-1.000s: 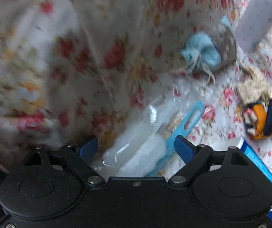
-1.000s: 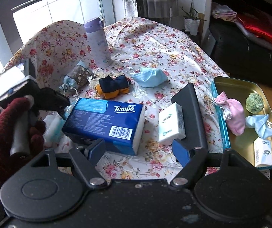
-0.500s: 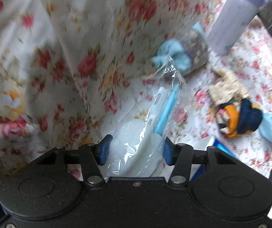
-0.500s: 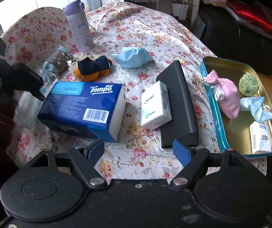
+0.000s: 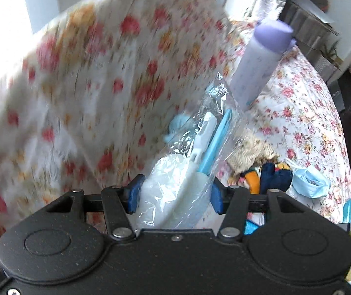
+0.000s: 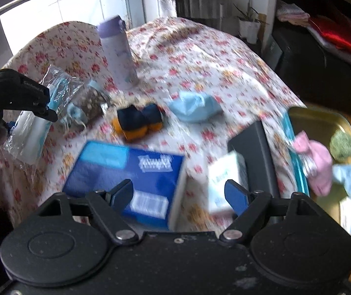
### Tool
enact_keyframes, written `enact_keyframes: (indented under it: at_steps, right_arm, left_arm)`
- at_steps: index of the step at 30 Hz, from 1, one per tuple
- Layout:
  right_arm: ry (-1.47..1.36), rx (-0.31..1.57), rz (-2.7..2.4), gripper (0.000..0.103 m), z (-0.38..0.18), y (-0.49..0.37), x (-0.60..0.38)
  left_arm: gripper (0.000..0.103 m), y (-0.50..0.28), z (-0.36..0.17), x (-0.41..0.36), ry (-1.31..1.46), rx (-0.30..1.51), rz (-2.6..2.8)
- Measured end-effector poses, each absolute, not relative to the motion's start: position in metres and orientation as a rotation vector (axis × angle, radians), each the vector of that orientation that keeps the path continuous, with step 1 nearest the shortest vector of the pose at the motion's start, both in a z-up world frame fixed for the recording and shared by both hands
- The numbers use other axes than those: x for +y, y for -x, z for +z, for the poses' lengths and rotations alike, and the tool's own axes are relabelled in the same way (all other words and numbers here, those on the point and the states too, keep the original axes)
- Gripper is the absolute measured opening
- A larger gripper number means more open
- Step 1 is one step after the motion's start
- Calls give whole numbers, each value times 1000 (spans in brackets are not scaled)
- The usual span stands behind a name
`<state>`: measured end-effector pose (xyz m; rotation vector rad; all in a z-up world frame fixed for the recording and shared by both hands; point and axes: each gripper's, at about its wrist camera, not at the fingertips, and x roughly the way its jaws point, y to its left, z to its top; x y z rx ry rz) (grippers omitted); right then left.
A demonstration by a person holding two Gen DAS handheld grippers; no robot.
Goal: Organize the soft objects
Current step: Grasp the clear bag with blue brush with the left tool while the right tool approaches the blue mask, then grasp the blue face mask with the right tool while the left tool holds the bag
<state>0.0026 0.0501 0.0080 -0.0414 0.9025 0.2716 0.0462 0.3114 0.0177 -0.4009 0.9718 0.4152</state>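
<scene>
My left gripper [image 5: 174, 194] is shut on a clear plastic bag [image 5: 187, 172] holding a white sponge brush and a blue handle. It holds the bag lifted above the floral cloth. The bag [image 6: 30, 132] also shows at the left of the right wrist view, in the left gripper [image 6: 40, 103]. My right gripper [image 6: 180, 194] is open and empty above the blue Tempo tissue pack [image 6: 126, 172]. A navy and orange soft toy [image 6: 136, 120], a light blue face mask [image 6: 195, 107] and a patterned drawstring pouch [image 6: 89, 103] lie on the cloth. The gold tin [image 6: 322, 118] at right holds a pink pouch [image 6: 317, 162], a green ball and a light blue pouch.
A lilac bottle [image 6: 117, 54] stands at the back of the table. A black case [image 6: 254, 147] and a small white box [image 6: 222, 182] lie next to the tin. A floral-covered chair back [image 5: 89, 86] rises at the left. A dark sofa stands beyond at the right.
My left gripper closed on the plastic bag and lifted it off the cloth, tilting up. My right gripper shifted slightly over the tissue pack and stayed open.
</scene>
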Motion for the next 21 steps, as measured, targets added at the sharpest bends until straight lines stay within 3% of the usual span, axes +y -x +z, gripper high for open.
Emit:
enact_keyframes:
  at_steps: [9, 14, 17, 21]
  right_arm:
    - [35, 868, 264, 85, 2, -59, 72]
    - [88, 869, 263, 92, -7, -83, 92]
    - [141, 806, 197, 102, -11, -96, 101]
    - [46, 849, 157, 102, -16, -133, 92]
  left_arm:
    - [53, -68, 29, 293, 130, 901, 391]
    - [53, -78, 14, 300, 169, 929, 379]
    - [53, -77, 11, 308, 197, 929, 408]
    - [53, -79, 7, 303, 182, 935, 399]
